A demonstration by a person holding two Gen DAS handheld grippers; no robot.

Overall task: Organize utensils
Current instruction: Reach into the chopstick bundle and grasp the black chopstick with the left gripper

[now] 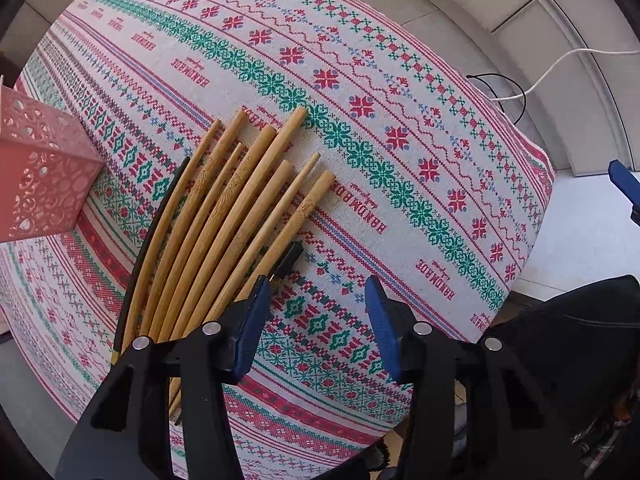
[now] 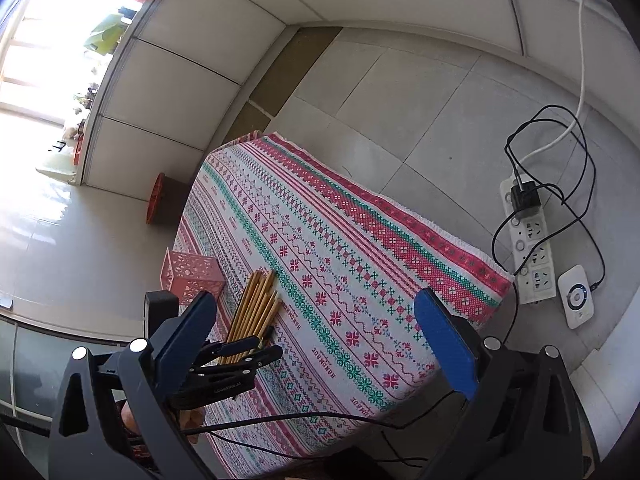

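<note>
Table under a patterned cloth (image 2: 360,280) on a grey tiled floor (image 2: 400,92), power strip (image 2: 532,244) alongside. Chopsticks (image 1: 240,200) lie fanned on the cloth beside a pink holder (image 1: 40,172). Left gripper (image 1: 316,300) part-open just beside them, nothing between; right gripper (image 2: 320,320) wide, empty

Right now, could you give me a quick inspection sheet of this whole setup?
Surface: patterned tablecloth covering a small table.
Job's things: bamboo chopsticks lying fanned on the cloth; pink perforated holder beside them, apart.
Clutter: nothing seen.
Tongs: left tongs open over bare cloth beside the chopsticks; right tongs open, empty.
Cables: black cable and white cable on the floor.
Surroundings: tiled floor, power strip, bright window.
</note>
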